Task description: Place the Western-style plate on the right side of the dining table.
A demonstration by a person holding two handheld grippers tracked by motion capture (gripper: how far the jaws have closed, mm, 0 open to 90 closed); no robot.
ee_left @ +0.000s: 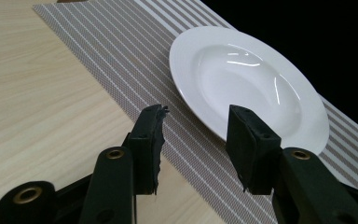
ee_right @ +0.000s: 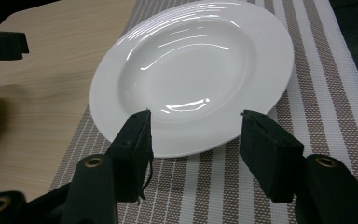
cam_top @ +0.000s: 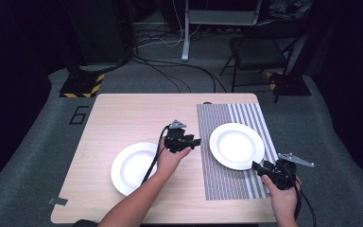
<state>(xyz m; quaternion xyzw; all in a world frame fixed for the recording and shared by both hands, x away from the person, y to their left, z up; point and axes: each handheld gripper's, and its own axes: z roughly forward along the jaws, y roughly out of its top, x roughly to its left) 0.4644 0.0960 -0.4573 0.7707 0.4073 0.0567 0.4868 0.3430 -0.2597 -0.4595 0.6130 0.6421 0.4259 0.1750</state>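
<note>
Forearms low over wooden table [cam_top: 123, 118], striped placemat [cam_top: 222, 179], dim cable-strewn floor [cam_top: 170, 75].

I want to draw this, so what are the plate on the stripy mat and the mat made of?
The plate looks like glazed white ceramic: smooth, with bright glints of light, though glossy plastic could look alike. The mat looks like woven plastic or fabric: a fine mesh weave shows in its brown and white stripes.
</note>
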